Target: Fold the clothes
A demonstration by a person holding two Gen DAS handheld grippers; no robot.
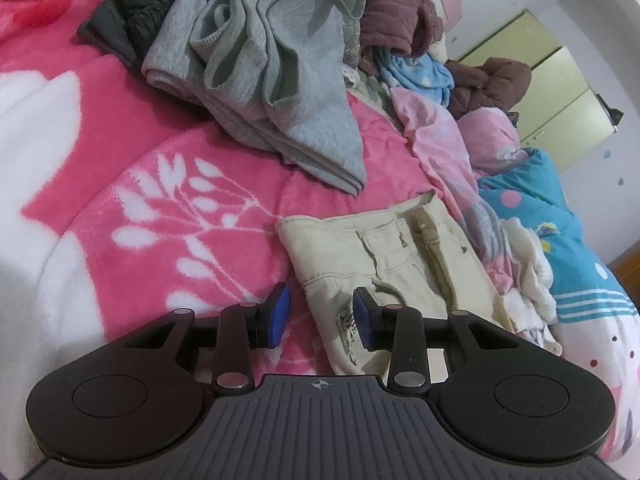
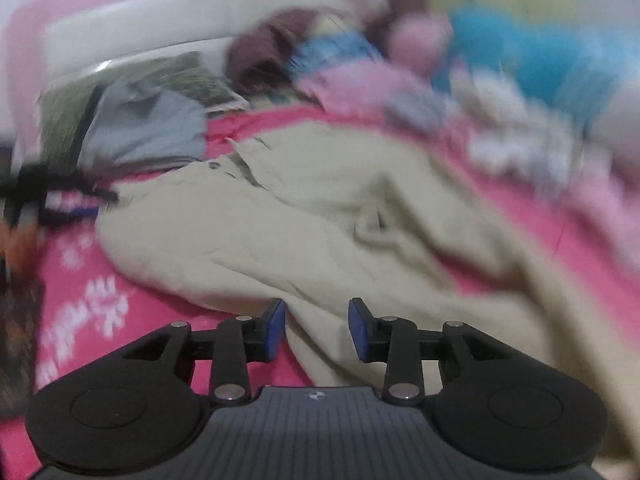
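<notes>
On the bed, the pink blanket (image 1: pixel 132 152) fills the left, the grey heap (image 1: pixel 272 64) lies further back, and the beige trousers (image 1: pixel 384 264) sit right of centre with their waistband away from me. Beyond them a jumble of pink and blue clothes (image 1: pixel 500 184) runs along the right edge.

The left gripper (image 1: pixel 322 318) hangs over the trousers' near corner, jaws apart, nothing between the pads. The right gripper (image 2: pixel 317 330) is also parted over the beige cloth, gripping nothing that I can see.

The risks, as I judge them: a pinch here could catch the fleecy blanket along with the trouser edge and drag both. A bite through one layer only would let the fold slide open. The nearby jumble could also snag on a lifted leg.

The left view is sharp and shows fly, pocket and a frayed patch. The right view is smeared, but shows the trousers spreading wide and rumpled, and a dark shape (image 2: pixel 52 192) at the far left, possibly the other gripper.
</notes>
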